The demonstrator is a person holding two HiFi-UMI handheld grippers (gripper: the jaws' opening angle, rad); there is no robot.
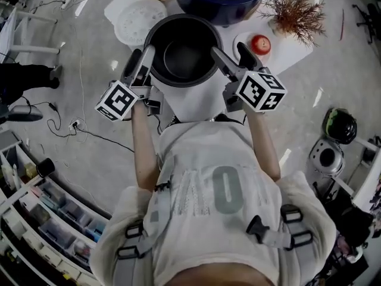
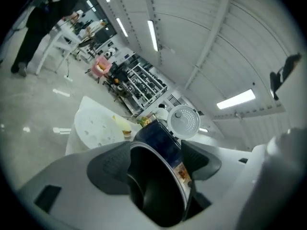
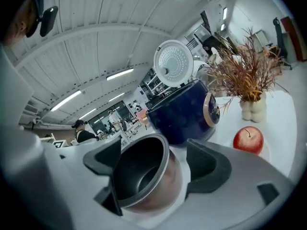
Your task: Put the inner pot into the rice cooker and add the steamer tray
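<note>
Inner pot [image 1: 181,55] at the near edge of the white table [image 1: 202,103], 6 o'clock of the blue rice cooker [image 1: 238,8] and just beside its wall. Left gripper [image 1: 141,55] is clamped on the pot rim at 9 o'clock, right gripper [image 1: 231,51] on the rim at 3 o'clock. Cooker lid [image 3: 173,63] stands up. Steamer tray [image 1: 140,19] lies at 10 o'clock of the pot, apple [image 1: 260,43] at 2 o'clock. Cooker's far side is cut off in the head view. Pot base touching table or not: cannot tell.
</note>
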